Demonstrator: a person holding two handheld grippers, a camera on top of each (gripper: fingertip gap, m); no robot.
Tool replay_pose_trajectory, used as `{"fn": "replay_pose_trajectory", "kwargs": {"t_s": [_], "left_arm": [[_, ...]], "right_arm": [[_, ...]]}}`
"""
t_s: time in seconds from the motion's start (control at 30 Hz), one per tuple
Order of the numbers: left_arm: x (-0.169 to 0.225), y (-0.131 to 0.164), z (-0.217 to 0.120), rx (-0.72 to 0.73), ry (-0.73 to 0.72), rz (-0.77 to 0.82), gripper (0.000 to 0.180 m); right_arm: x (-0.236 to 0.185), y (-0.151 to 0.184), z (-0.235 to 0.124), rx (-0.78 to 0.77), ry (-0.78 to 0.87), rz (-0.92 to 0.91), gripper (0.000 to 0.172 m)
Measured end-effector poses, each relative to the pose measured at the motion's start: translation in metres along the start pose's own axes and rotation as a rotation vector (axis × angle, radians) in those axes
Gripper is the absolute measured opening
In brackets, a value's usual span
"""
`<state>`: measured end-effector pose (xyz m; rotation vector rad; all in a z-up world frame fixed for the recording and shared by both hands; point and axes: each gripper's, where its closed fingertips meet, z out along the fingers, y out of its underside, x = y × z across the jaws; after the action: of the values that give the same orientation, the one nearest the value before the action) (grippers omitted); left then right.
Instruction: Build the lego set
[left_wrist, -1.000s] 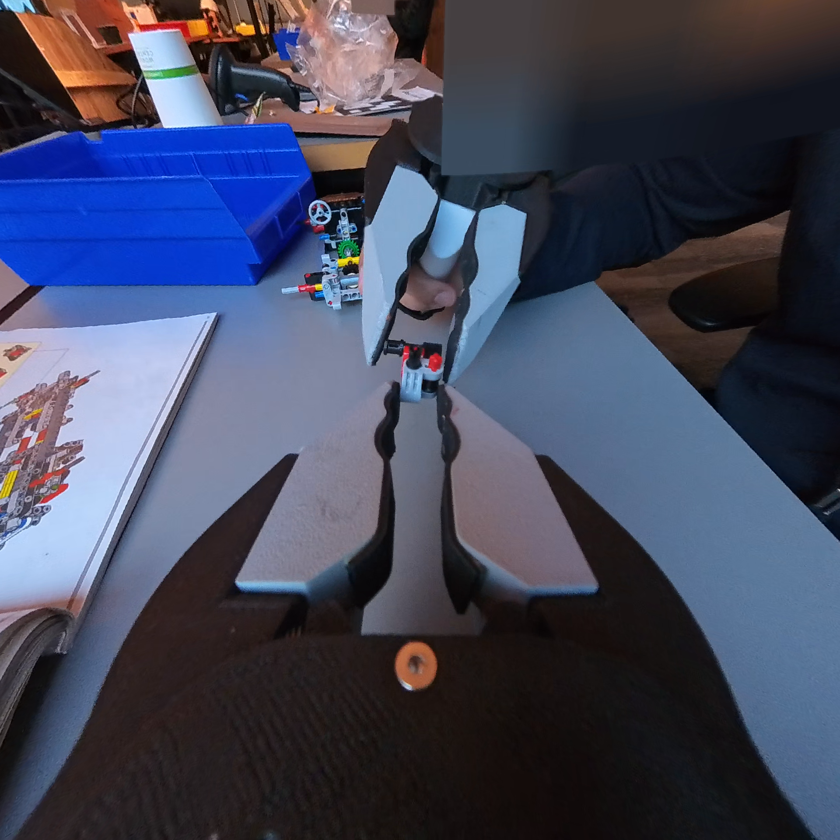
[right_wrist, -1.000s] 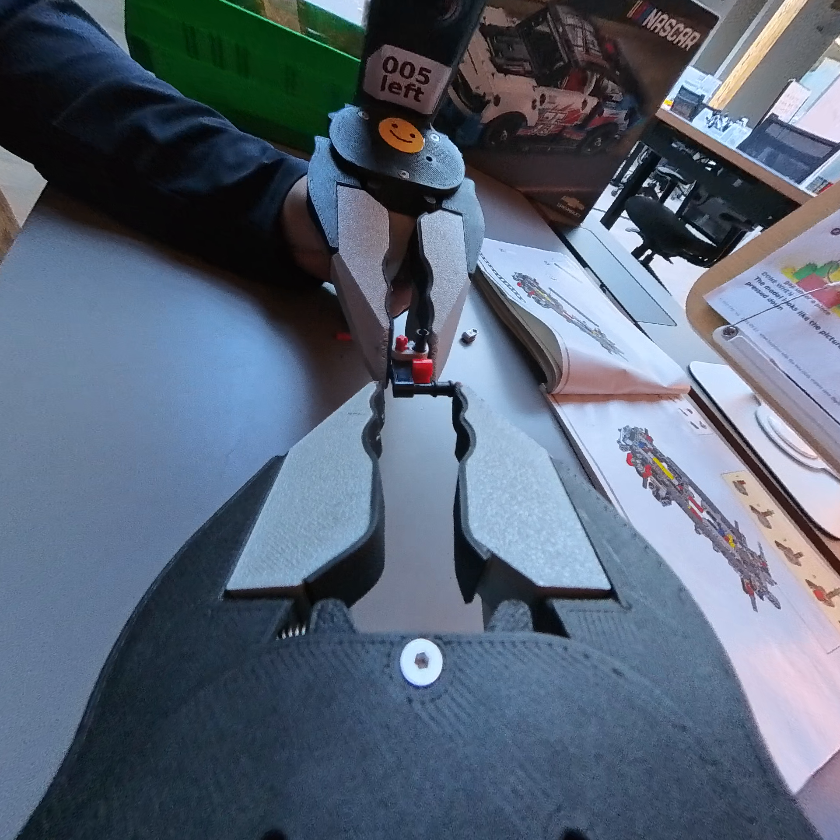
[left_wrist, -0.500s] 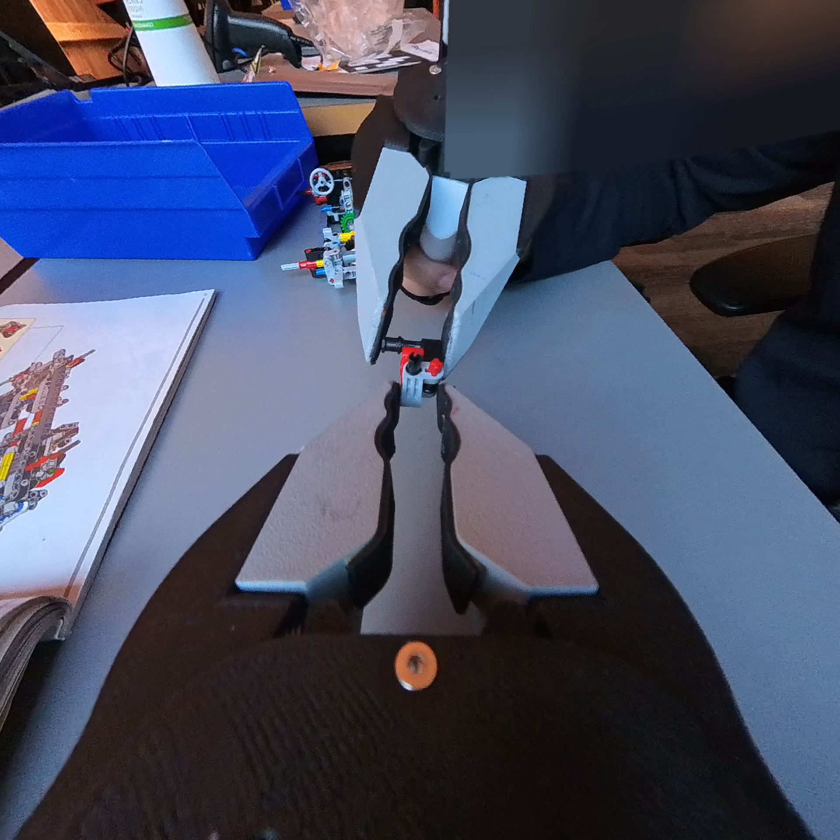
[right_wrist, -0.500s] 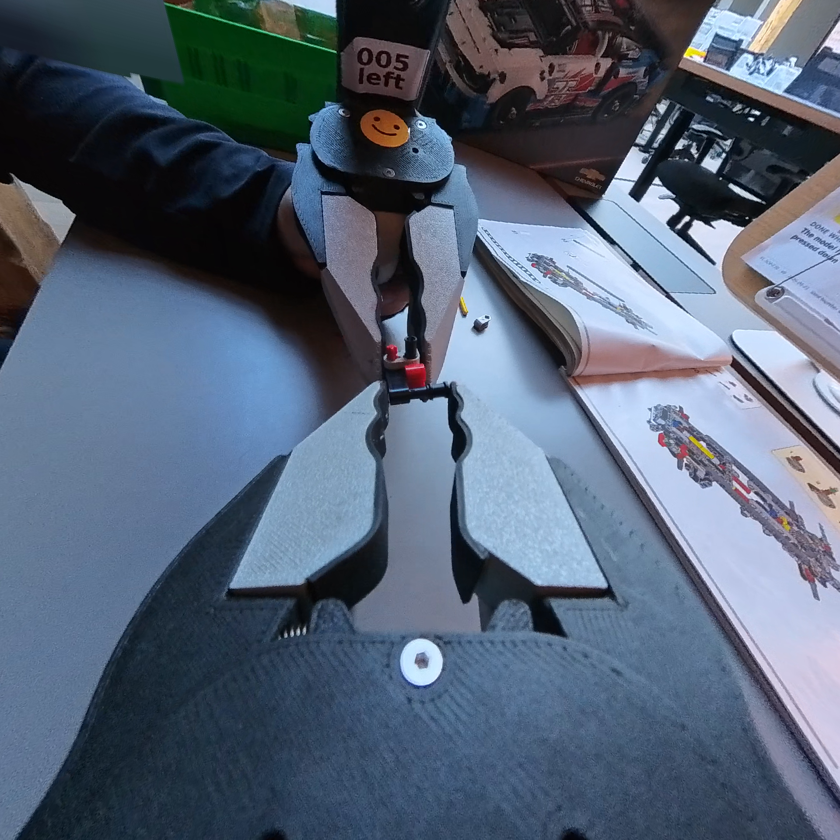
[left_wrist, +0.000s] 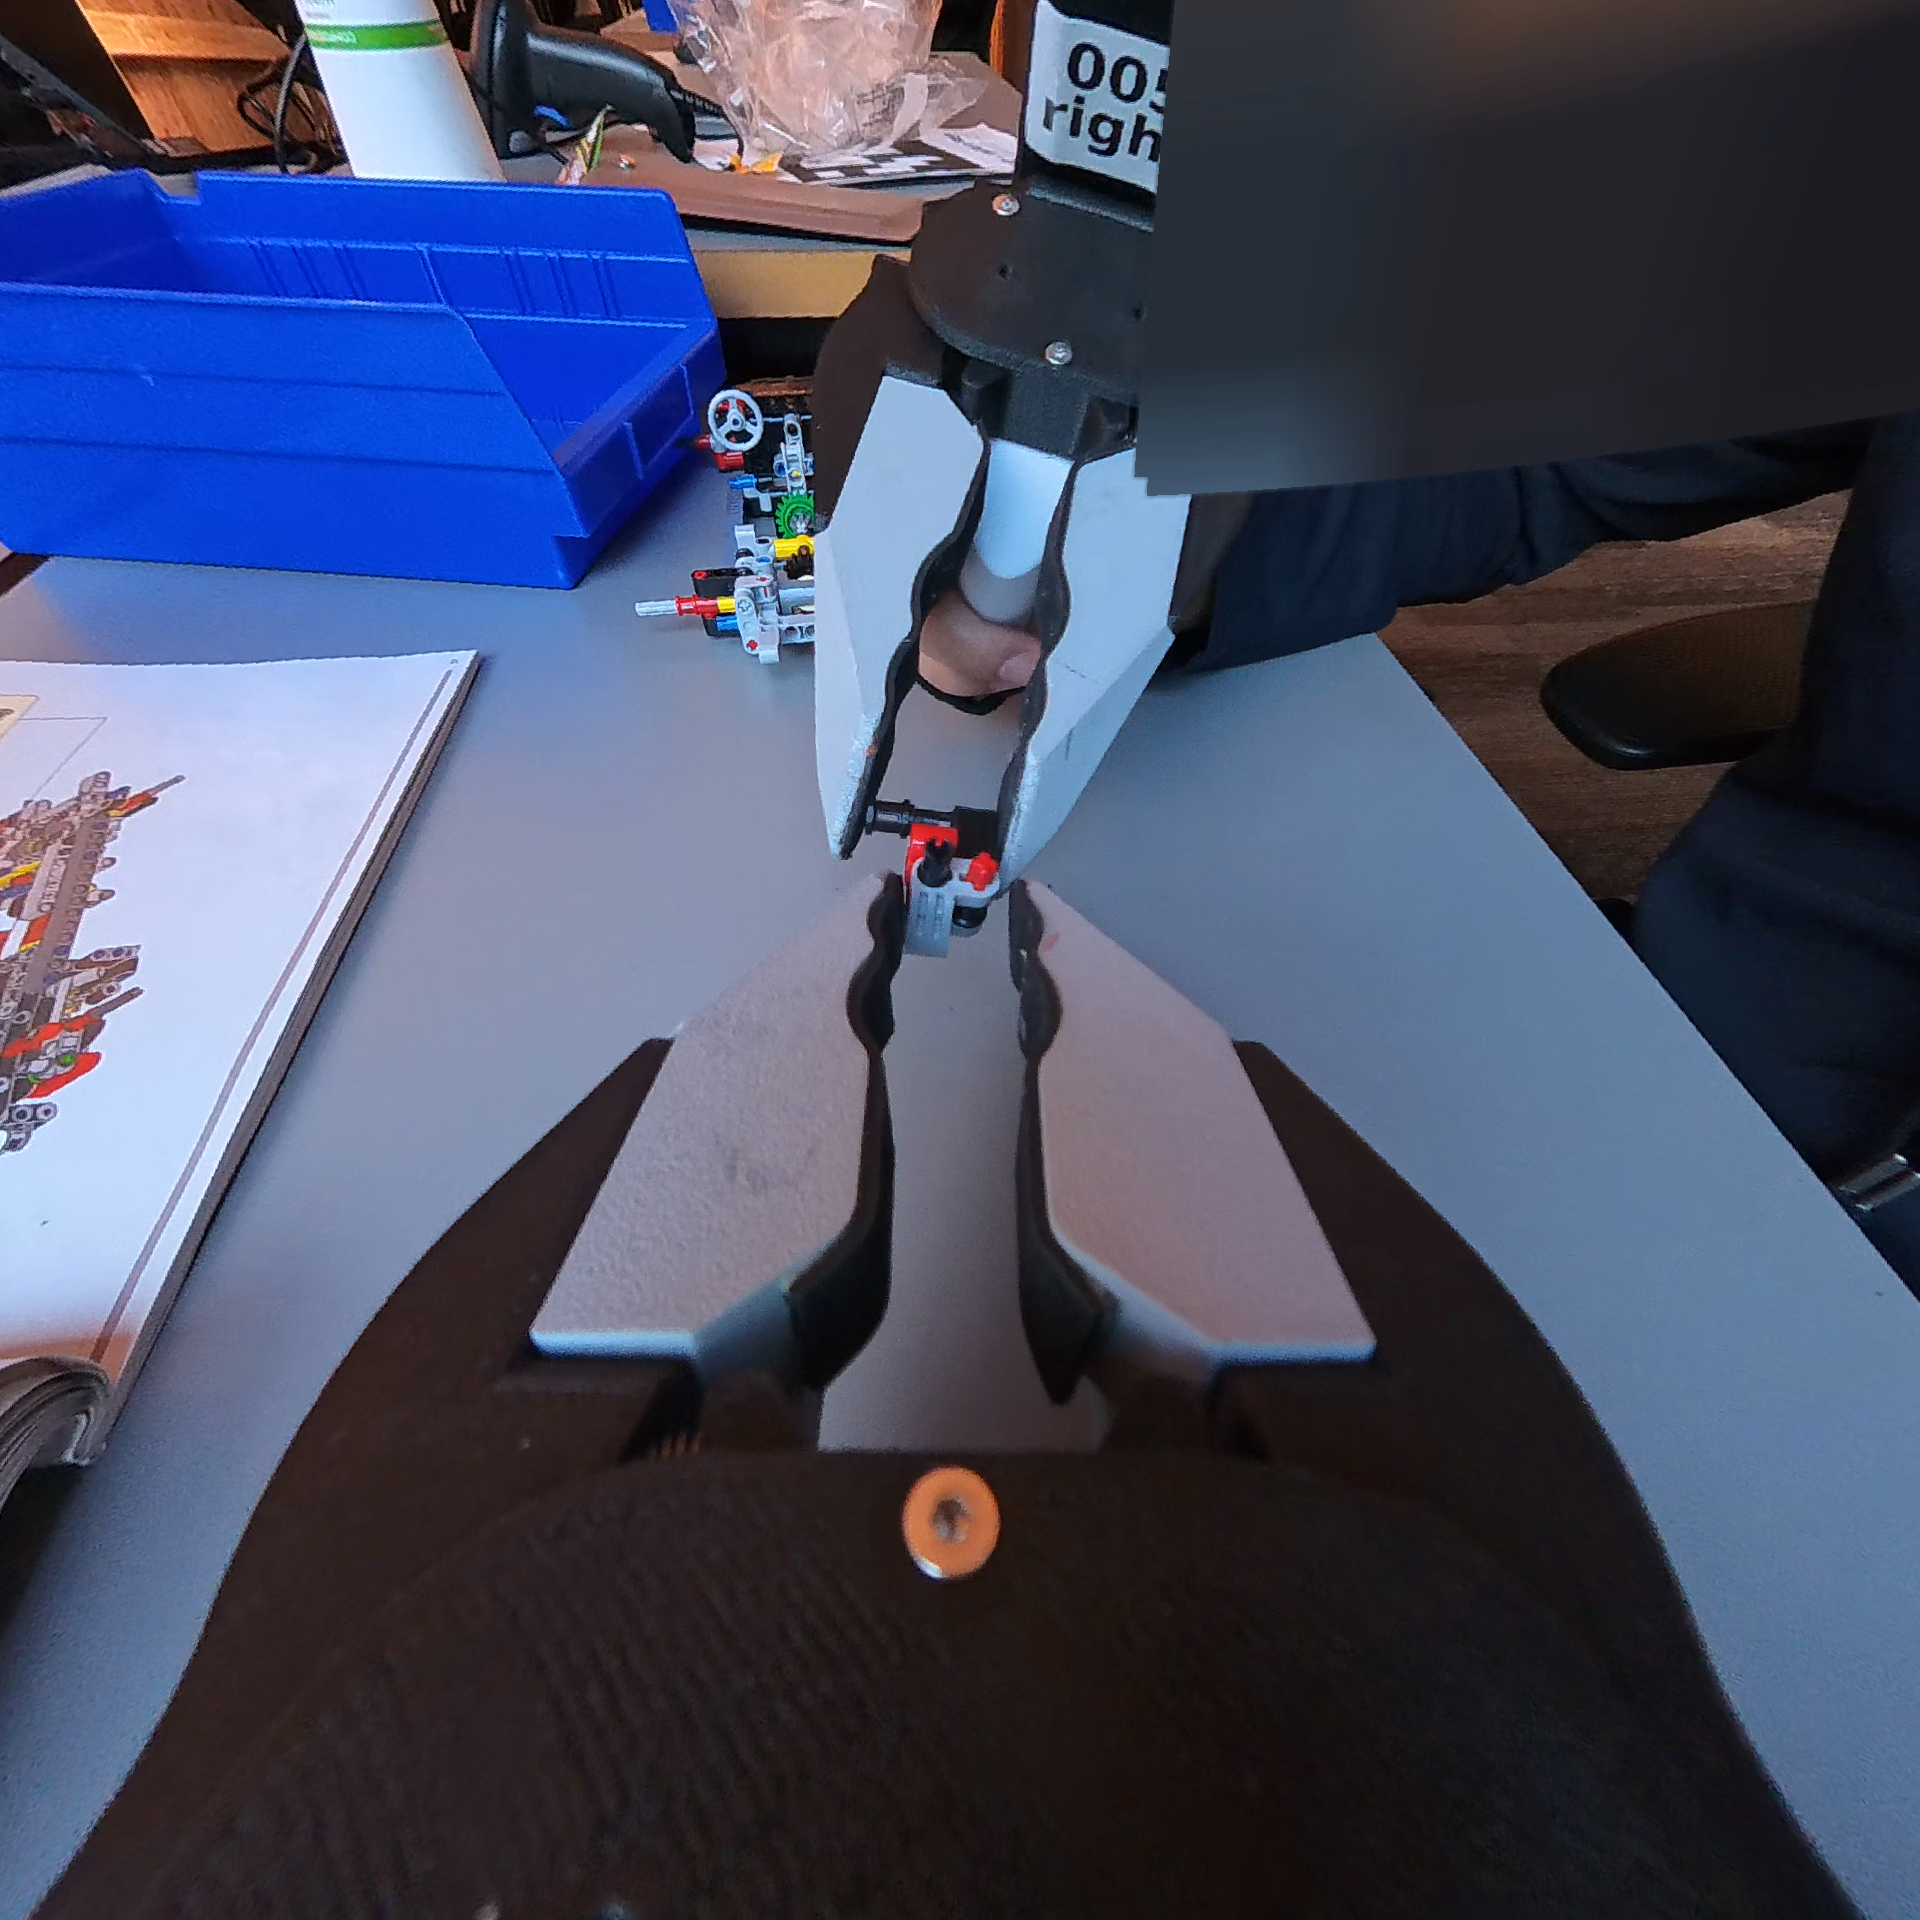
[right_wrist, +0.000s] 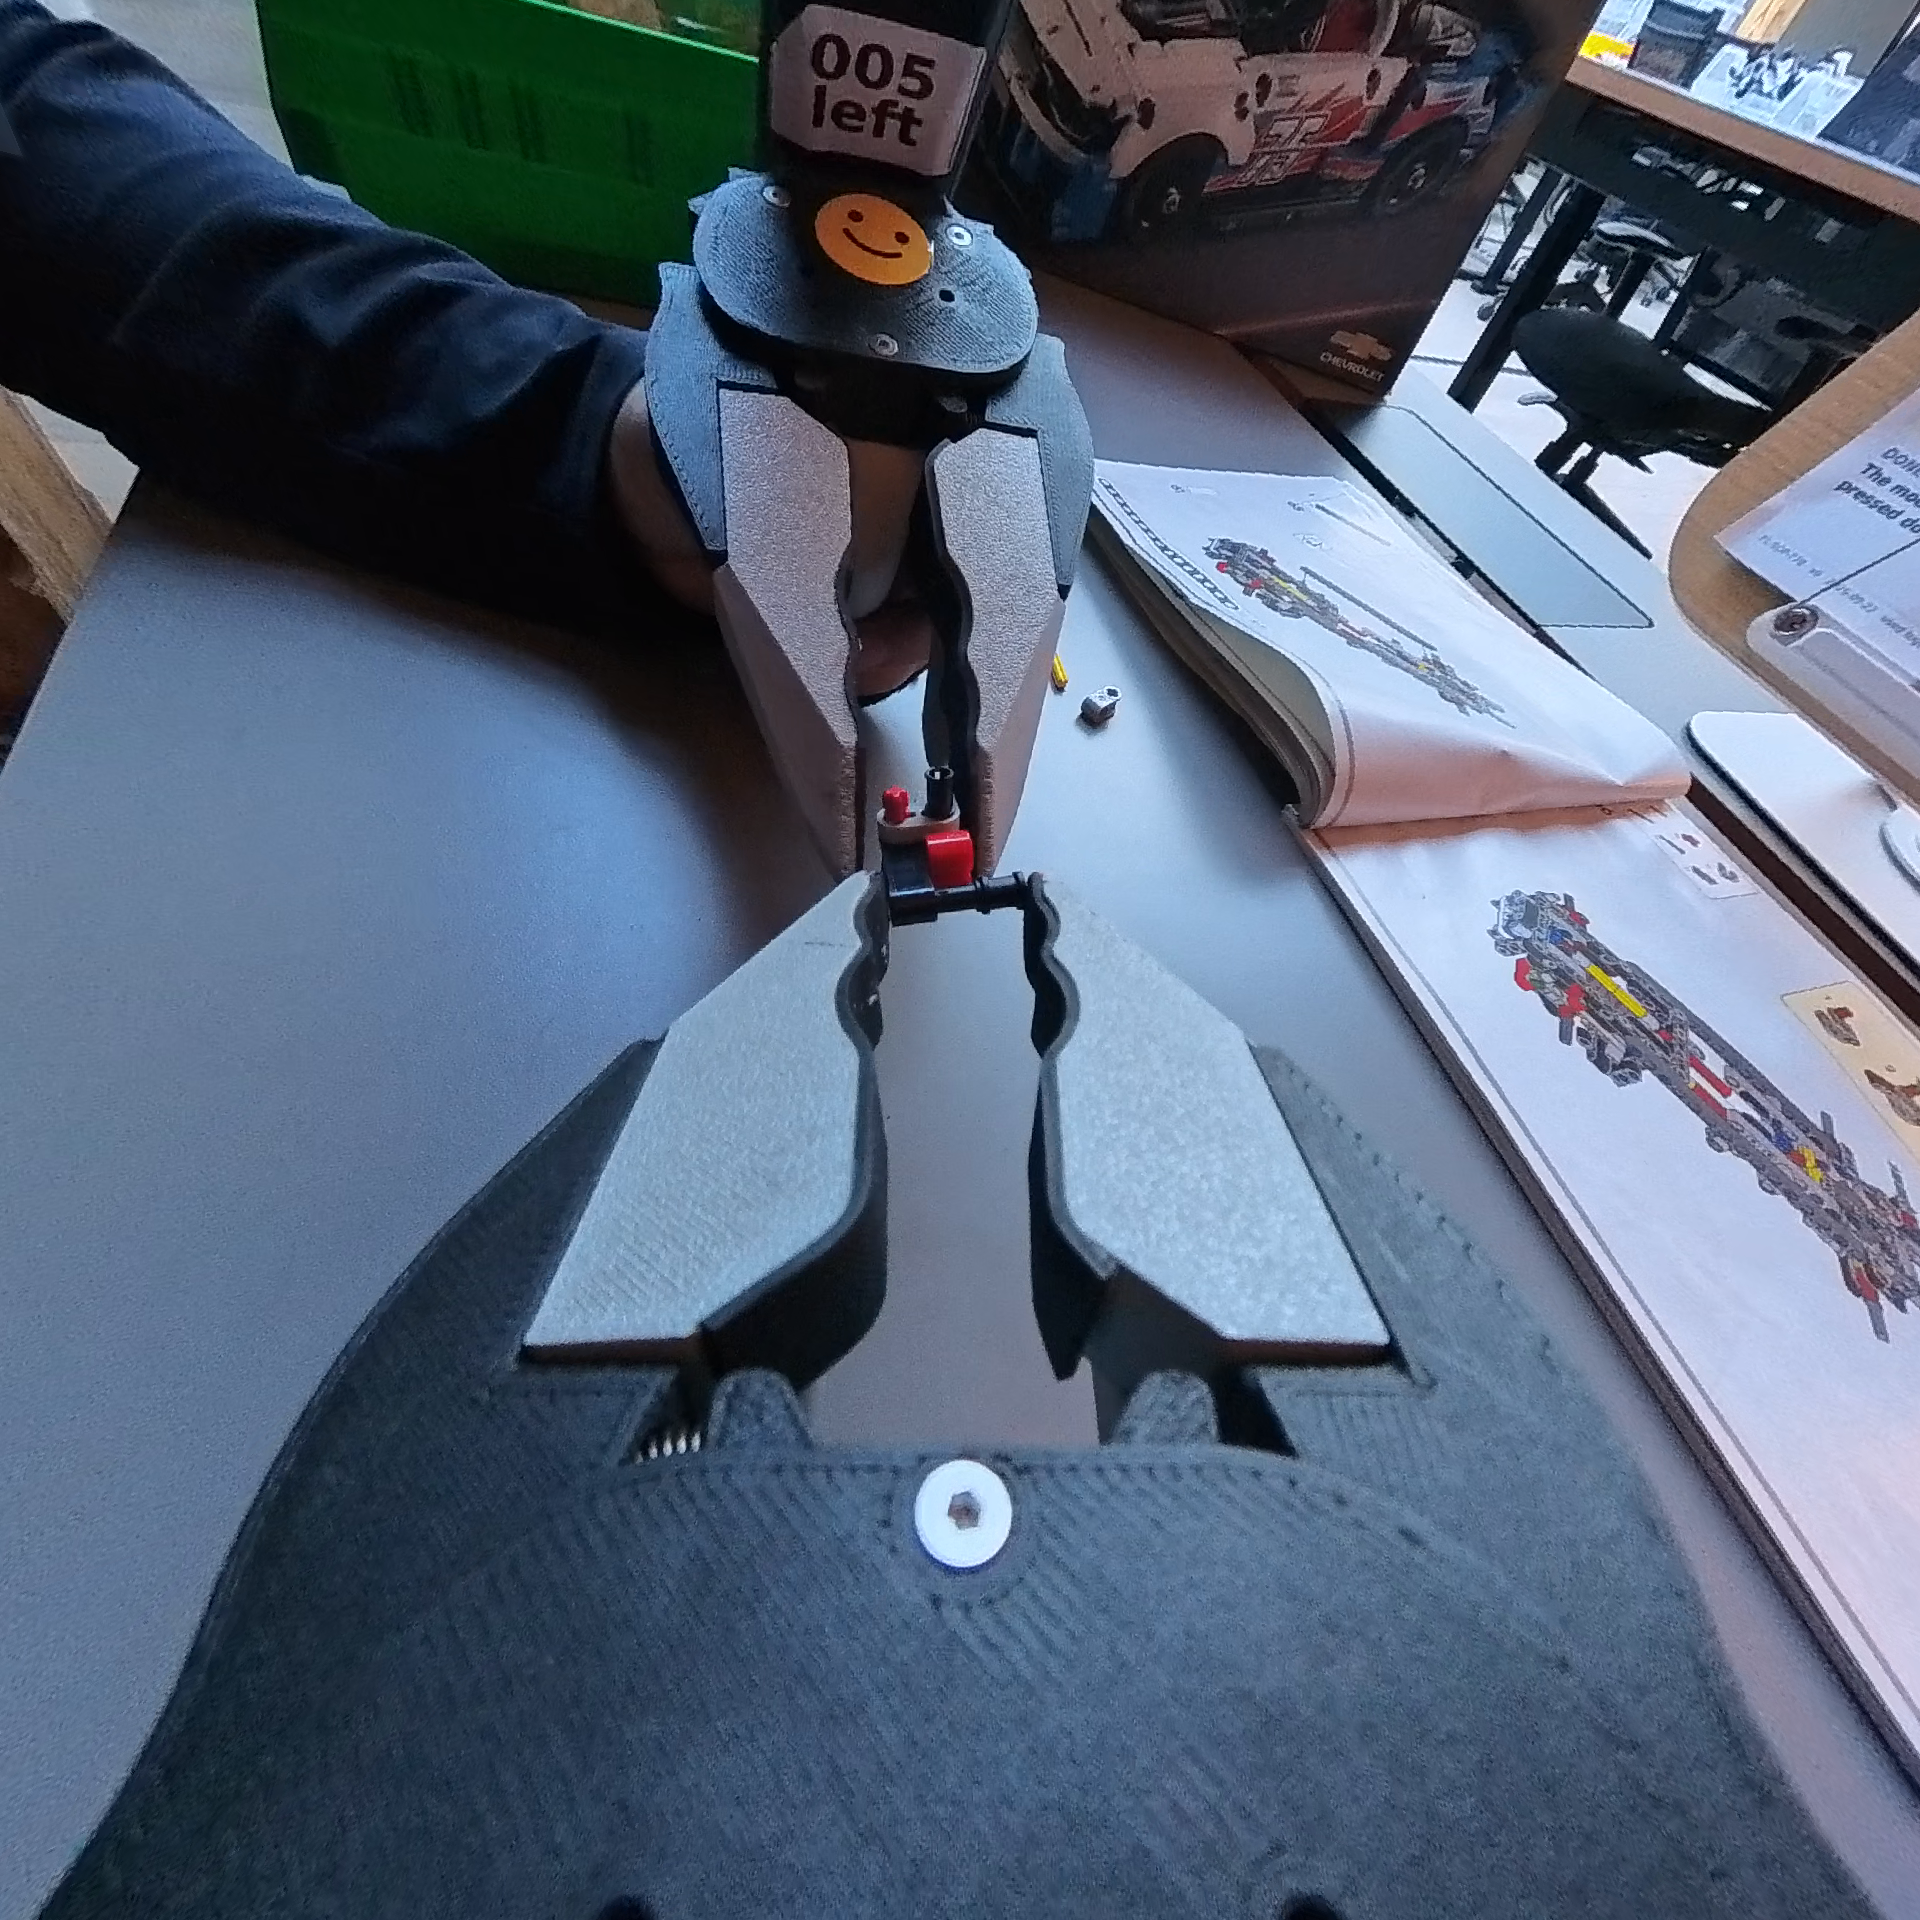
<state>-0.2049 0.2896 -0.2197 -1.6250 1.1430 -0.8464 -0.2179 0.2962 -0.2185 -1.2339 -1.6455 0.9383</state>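
2 grippers (left_wrist: 948, 894) (right_wrist: 961, 888) tip to tip, right fingers (right_wrist: 868, 914) (black pads) on a small brick assembly (right_wrist: 930, 862).

Grey table top (left_wrist: 1351, 1039), wooden desk (right_wrist: 1714, 156) behind on dark legs, black office chairs (right_wrist: 1621, 384) on pale floor, brown floor (left_wrist: 1558, 675) beside table, wooden shelving (left_wrist: 187, 94) at back, soft daylight, cool reflections.

bin (left_wrist: 343, 364) behind booklet (left_wrist: 208, 883) — brick model (left_wrist: 764, 561) right of bin
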Motion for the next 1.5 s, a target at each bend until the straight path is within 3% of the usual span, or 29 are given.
{"fn": "replay_pose_trajectory", "kwargs": {"t_s": [0.47, 0.7, 0.83, 0.97, 1.07, 1.2, 1.33, 1.43, 1.5], "left_arm": [[-0.002, -0.004, 0.003, 0.018, -0.020, 0.005, 0.016], [-0.007, -0.001, 0.007, -0.019, -0.079, -0.004, 0.017], [0.002, -0.001, 0.007, -0.027, -0.036, 0.016, 0.016], [0.006, 0.015, 0.012, -0.134, -0.009, 0.011, 0.015], [0.007, 0.011, 0.012, -0.126, -0.017, 0.026, 0.015], [0.017, 0.030, 0.014, -0.230, 0.049, 0.004, 0.014], [0.013, 0.035, 0.015, -0.259, 0.006, 0.036, 0.014], [0.019, 0.063, 0.016, -0.434, 0.060, 0.158, 0.015], [0.036, 0.063, 0.017, -0.416, 0.140, 0.284, 0.014]], "right_arm": [[0.003, -0.002, -0.005, -0.021, 0.055, -0.048, 0.023], [0.006, 0.004, -0.007, -0.107, 0.129, -0.059, 0.022], [-0.002, 0.001, -0.008, -0.104, 0.067, -0.032, 0.021], [-0.009, 0.015, -0.004, -0.219, 0.109, -0.205, 0.020], [-0.010, 0.013, -0.007, -0.215, 0.103, -0.202, 0.020], [-0.022, 0.026, -0.002, -0.351, 0.171, -0.445, 0.021], [-0.021, 0.029, 0.001, -0.298, 0.169, -0.411, 0.020], [-0.034, 0.054, 0.012, -0.304, -0.076, -0.146, 0.022], [-0.052, 0.056, 0.005, -0.305, -0.292, -0.037, 0.017]]}}
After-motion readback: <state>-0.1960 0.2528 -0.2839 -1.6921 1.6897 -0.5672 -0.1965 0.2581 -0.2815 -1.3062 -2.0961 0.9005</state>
